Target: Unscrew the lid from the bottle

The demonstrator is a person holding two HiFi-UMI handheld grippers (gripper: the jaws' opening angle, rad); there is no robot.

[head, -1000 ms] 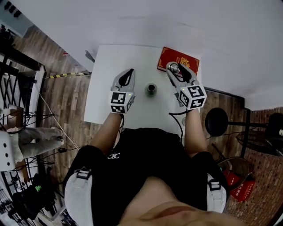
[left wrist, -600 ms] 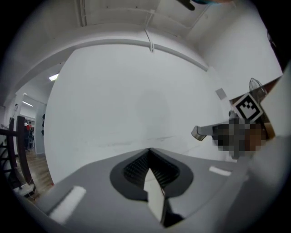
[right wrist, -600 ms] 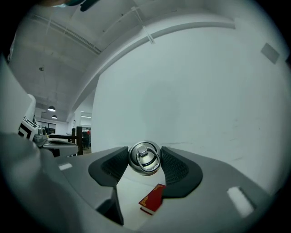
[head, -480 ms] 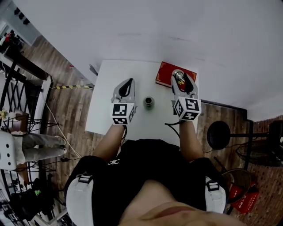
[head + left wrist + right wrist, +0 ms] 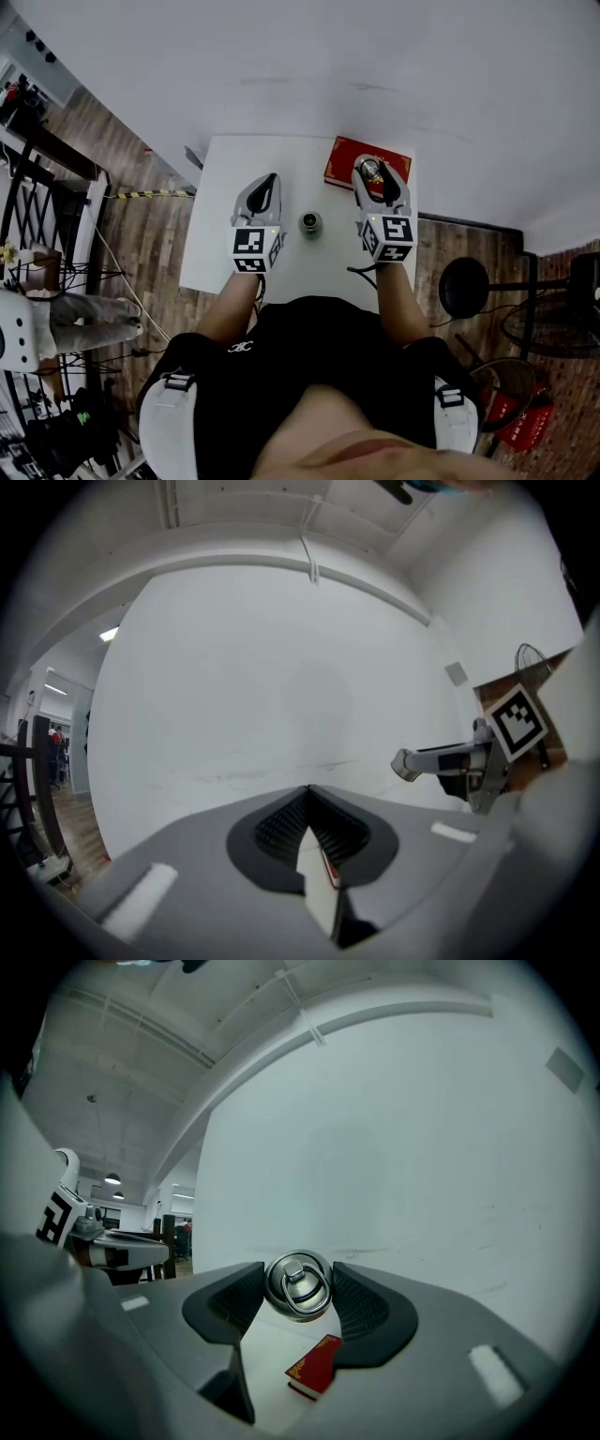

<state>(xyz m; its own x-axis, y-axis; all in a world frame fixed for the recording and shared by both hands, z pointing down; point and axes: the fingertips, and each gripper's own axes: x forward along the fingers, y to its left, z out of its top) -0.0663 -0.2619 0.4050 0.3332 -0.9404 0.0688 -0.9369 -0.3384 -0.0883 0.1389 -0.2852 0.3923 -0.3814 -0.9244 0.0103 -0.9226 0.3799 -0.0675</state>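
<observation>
Desk (image 5: 220, 169): white, rectangular, set against a white wall; wooden floor (image 5: 141, 225) at its sides.
Bottle (image 5: 310, 223): stands upright on the desk with its mouth uncovered, between the two grippers and apart from both.
Lid (image 5: 298, 1285): round, bright metal, with a hinged ring on top; off the bottle and held in the air at the right gripper's tips.
Right gripper (image 5: 373, 172): its fingers (image 5: 225, 1312) are clamped on the lid, a ribbed pad pressing on each side of it. It points level toward the wall, over the desk's far right corner.
Red book (image 5: 342, 159): lies flat on the far right of the desk, gold ornament on its cover. It sits below the held lid; in the right gripper view it shows under the lid with a clear gap between them.
Left gripper (image 5: 268, 183): fingers (image 5: 281, 827) closed tip to tip with nothing between them; points level toward the wall, left of the bottle.
Cross-view: the left gripper view catches the right gripper (image 5: 441, 759) off to its right side.
Person: seated close to the desk's near edge, dark shorts, one forearm behind each gripper.
</observation>
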